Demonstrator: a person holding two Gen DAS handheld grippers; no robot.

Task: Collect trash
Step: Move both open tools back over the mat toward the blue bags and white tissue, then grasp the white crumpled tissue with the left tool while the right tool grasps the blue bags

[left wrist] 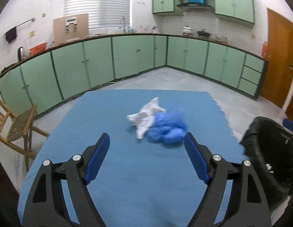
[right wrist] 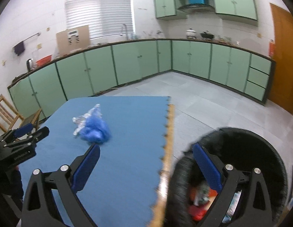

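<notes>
A wooden chair (left wrist: 17,126) stands on the tiled floor at the left edge of the left wrist view, beside a table covered by a blue foam mat (left wrist: 101,113). The left gripper (left wrist: 147,141) hangs over the near half of the mat with its blue-padded fingers (left wrist: 98,157) spread wide apart and nothing between them. At about 12 o'clock from that gripper, near the middle of the mat, lies the trash: a crumpled white tissue (left wrist: 144,118) touching a wad of blue plastic (left wrist: 168,130) on its right side. At 3 o'clock from the gripper, just off the mat's jagged right edge, sits a bin lined with a black bag (left wrist: 267,147).

In the right wrist view the left gripper (right wrist: 35,130) shows at 9 o'clock, over the mat's (right wrist: 127,132) left edge. The blue plastic (right wrist: 96,130) and the tissue (right wrist: 84,119) lie together at about 11 o'clock from the right gripper (right wrist: 146,145), just past its left finger. That gripper's fingers (right wrist: 87,166) are also wide apart and empty; the left one is over the mat, the right one over the bin (right wrist: 259,151), straddling the table's wooden edge (right wrist: 169,145). Red and white scraps (right wrist: 200,200) lie blurred inside the bin. Green kitchen cabinets (right wrist: 137,62) line the far walls.
</notes>
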